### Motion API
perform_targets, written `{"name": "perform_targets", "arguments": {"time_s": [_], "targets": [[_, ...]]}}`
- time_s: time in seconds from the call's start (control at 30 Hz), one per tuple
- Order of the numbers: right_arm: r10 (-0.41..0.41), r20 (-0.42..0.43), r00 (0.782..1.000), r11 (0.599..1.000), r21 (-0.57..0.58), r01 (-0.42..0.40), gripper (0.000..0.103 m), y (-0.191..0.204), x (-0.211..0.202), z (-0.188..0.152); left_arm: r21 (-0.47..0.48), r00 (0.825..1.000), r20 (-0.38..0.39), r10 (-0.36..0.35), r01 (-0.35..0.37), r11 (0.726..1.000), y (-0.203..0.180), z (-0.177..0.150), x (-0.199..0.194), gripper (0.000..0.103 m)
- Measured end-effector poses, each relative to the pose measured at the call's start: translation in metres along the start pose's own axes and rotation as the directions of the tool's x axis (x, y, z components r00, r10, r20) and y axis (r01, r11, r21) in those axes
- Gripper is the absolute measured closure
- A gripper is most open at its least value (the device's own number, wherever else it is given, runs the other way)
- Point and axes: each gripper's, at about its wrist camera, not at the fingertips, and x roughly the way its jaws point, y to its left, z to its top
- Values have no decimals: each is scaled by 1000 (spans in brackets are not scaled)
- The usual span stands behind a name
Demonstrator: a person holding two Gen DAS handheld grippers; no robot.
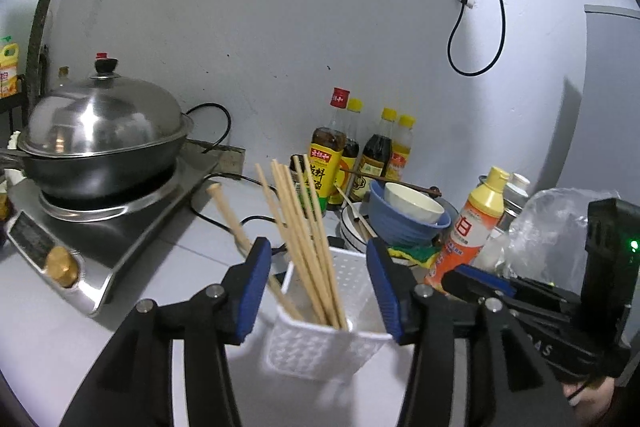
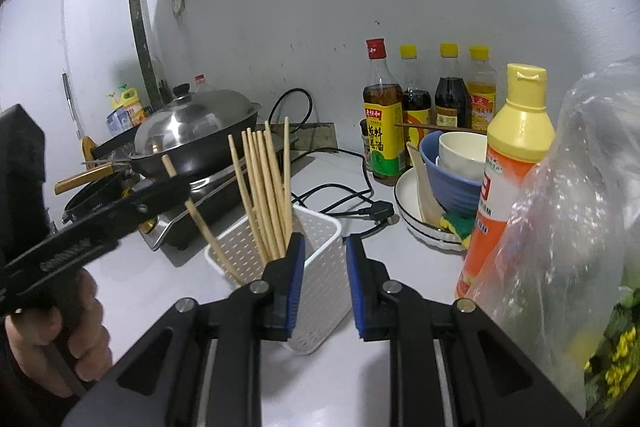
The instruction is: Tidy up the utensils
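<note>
White perforated holder (image 1: 320,339) stands upright on the bench (image 1: 60,339) directly ahead of both tools, chopsticks (image 1: 308,239) in it leaning up and left; left tool (image 1: 318,291) spread, empty, nearer; right tool (image 2: 325,283) narrowly parted, pinching nothing.

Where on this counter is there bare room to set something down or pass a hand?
Bare counter lies in front of the white basket. Between basket and stove is open but narrow. Behind the basket a black cord crosses. The right is crowded: plate of bowls, bottles, orange bottle, plastic bag.
</note>
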Motion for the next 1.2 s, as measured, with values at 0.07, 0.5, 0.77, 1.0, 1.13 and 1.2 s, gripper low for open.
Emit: {"name": "perform_targets", "arguments": {"time_s": [0.07,0.5,0.77,1.0,1.13,1.2], "targets": [[-5,-5,1000,1000,-4,5,83,6,-3,-2,5,1000,-6,7,-7,1000,6,-2,-11,53],[-36,-31,999,998,-57,34,76,49,-23,-18,10,999,-21,47,-47,999,45,-24,-62,51],[-38,-54,998,996,-86,33,76,78,-28,-35,41,997,8,78,-78,996,62,-36,-98,45],[-31,-49,998,994,-111,25,76,102,-37,-42,64,993,36,108,-110,992,74,-39,-125,36],[-30,-33,999,992,-124,26,68,113,-47,-42,72,990,52,131,-134,988,76,-39,-140,32],[-31,-18,999,991,-132,28,65,118,-55,-42,72,989,52,142,-145,987,77,-38,-146,32]]}}
